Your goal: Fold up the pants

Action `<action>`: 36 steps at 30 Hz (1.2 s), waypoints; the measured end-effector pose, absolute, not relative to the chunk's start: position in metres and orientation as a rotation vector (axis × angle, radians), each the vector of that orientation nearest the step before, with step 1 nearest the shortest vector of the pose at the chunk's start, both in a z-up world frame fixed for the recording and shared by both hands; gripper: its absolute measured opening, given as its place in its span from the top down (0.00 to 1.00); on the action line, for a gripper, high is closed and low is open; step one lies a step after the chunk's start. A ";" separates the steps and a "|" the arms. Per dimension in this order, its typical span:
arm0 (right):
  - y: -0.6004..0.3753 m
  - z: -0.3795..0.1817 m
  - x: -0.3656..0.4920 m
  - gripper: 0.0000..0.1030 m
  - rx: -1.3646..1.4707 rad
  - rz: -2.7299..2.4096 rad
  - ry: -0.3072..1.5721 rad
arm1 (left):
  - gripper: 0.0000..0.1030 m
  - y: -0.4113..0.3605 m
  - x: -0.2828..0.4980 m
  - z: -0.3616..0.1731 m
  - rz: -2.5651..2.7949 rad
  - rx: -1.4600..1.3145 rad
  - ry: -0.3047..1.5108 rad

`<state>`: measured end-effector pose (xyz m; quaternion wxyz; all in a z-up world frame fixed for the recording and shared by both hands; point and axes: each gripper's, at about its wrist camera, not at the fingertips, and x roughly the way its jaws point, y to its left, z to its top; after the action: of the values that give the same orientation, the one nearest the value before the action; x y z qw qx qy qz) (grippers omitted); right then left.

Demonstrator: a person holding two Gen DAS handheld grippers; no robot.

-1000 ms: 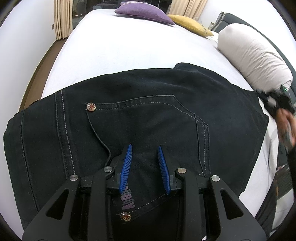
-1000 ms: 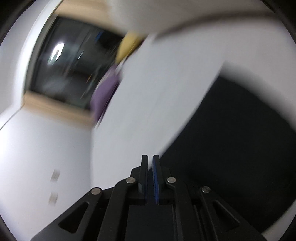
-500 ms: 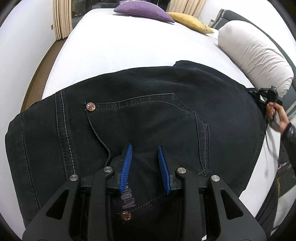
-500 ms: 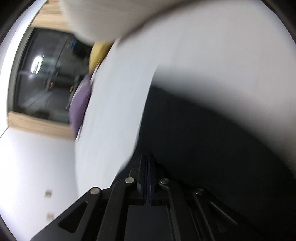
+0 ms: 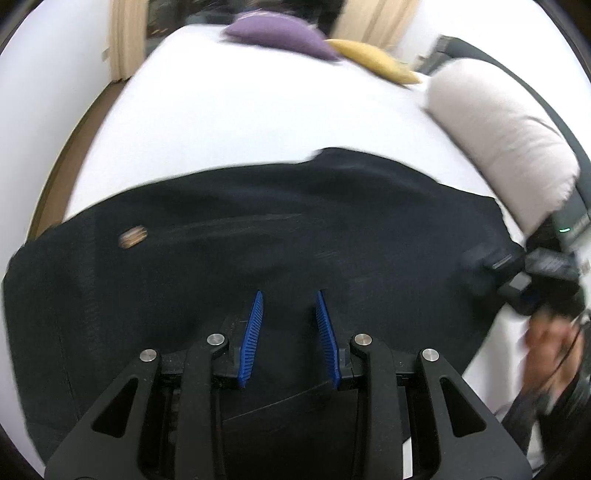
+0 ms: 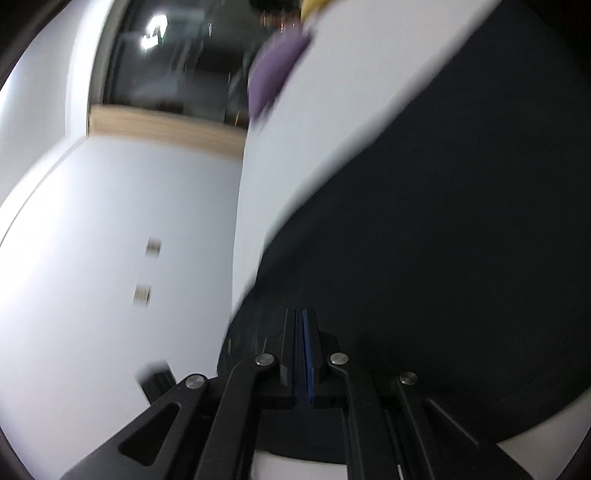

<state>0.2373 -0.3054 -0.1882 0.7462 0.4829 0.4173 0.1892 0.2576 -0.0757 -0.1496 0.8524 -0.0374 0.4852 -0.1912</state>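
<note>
Dark denim pants (image 5: 258,243) lie folded on the white bed (image 5: 240,122), a copper rivet (image 5: 133,236) showing at the left. My left gripper (image 5: 288,306) is open just above the pants near their front edge, nothing between its blue pads. My right gripper (image 5: 524,266) shows at the pants' right edge in the left wrist view. In the right wrist view the right gripper (image 6: 303,314) is shut, pads pressed together, over the dark pants (image 6: 461,221); whether cloth is pinched I cannot tell. Both views are blurred.
A purple cushion (image 5: 280,33) and a yellow cushion (image 5: 373,62) lie at the far end of the bed. A large white pillow (image 5: 506,136) lies at the right. A white wall (image 6: 92,240) and dark window (image 6: 177,55) show in the right wrist view.
The left gripper has moved forward over the pants, the pocket label no longer showing. The right gripper has swung round and come onto the pants' right edge, staying shut.
</note>
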 end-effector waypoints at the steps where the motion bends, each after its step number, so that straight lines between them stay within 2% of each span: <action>1: -0.290 -0.199 0.239 0.96 1.060 0.426 0.949 | 0.72 -0.088 0.258 -0.151 -0.417 -0.040 1.027; 2: -0.278 -0.211 0.246 1.00 1.053 0.425 0.996 | 0.72 -0.098 0.259 -0.156 -0.425 -0.001 1.044; 5: -0.290 -0.217 0.245 1.00 1.049 0.384 0.990 | 0.72 -0.091 0.260 -0.167 -0.434 -0.028 1.049; 7: -0.317 -0.209 0.224 1.00 0.997 0.291 0.941 | 0.72 -0.072 0.258 -0.169 -0.441 -0.113 1.041; 10: -0.382 -0.216 0.211 1.00 1.087 0.148 0.843 | 0.72 -0.042 0.247 -0.170 -0.404 -0.158 1.011; 14: -0.451 -0.184 0.180 1.00 1.062 -0.189 0.768 | 0.73 0.013 0.225 -0.169 -0.345 -0.260 0.964; 15: -0.455 -0.177 0.175 0.95 1.075 -0.218 0.754 | 0.73 0.025 0.220 -0.166 -0.309 -0.265 0.954; 16: -0.464 -0.168 0.173 0.95 1.092 -0.212 0.741 | 0.73 0.032 0.217 -0.163 -0.272 -0.258 0.951; 19: -0.411 -0.150 0.195 0.95 1.092 -0.016 0.744 | 0.73 0.050 0.221 -0.147 -0.246 -0.318 0.914; 22: -0.314 -0.138 0.245 0.95 1.006 0.287 0.858 | 0.73 0.040 0.239 -0.134 -0.270 -0.317 0.893; 25: -0.206 -0.151 0.300 0.94 0.930 0.533 1.015 | 0.73 0.022 0.262 -0.137 -0.262 -0.282 0.924; 28: -0.148 -0.177 0.334 0.96 0.869 0.579 1.163 | 0.73 0.014 0.284 -0.162 -0.229 -0.260 1.004; 29: -0.146 -0.191 0.341 1.00 0.851 0.538 1.202 | 0.73 0.017 0.286 -0.167 -0.238 -0.278 1.000; 36: -0.213 -0.213 0.390 1.00 0.973 0.390 1.078 | 0.73 0.019 0.293 -0.177 -0.276 -0.264 0.994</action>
<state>0.3900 -0.2129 -0.2134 0.7303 0.4420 0.4898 0.1770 0.2929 0.0193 -0.1774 0.8617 -0.1257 0.4737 -0.1315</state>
